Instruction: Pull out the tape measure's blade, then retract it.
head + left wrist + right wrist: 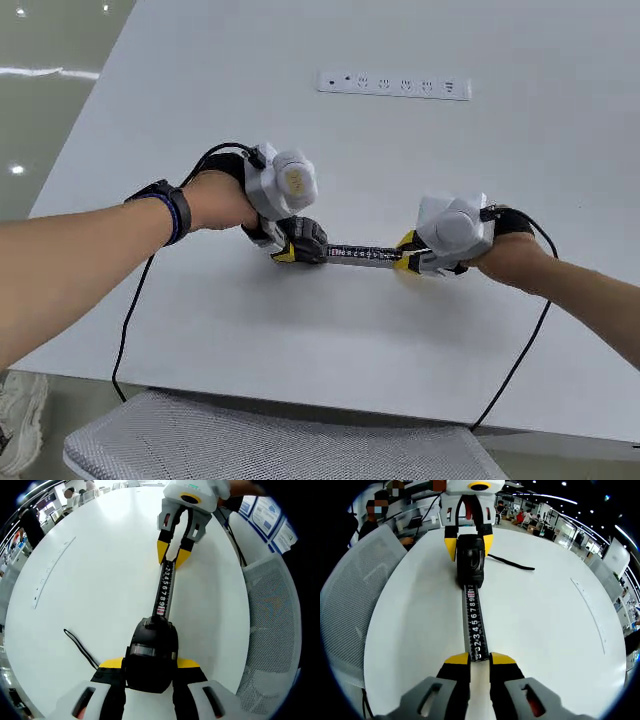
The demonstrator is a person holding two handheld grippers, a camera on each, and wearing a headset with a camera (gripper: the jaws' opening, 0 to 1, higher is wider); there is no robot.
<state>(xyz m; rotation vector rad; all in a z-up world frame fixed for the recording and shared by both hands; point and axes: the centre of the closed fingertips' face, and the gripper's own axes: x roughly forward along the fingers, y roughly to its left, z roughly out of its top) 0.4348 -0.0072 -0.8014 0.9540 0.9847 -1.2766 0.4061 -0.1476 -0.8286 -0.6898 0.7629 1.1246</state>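
A black tape measure case point(151, 655) sits between the yellow-tipped jaws of my left gripper point(150, 664), which is shut on it; the case point(304, 240) rests low over the white table. Its numbered blade point(473, 625) runs out a short way, about ten centimetres, to my right gripper point(479, 658), which is shut on the blade's end. In the head view the blade point(362, 253) spans between the left gripper point(290, 248) and the right gripper point(408, 258). The case point(470, 559) lies straight ahead in the right gripper view.
A white power strip point(394, 85) lies at the far side of the table point(300, 340). The tape measure's black wrist strap point(512, 563) trails on the table beside the case. A mesh chair back point(270, 445) stands at the near edge. Cables hang from both grippers.
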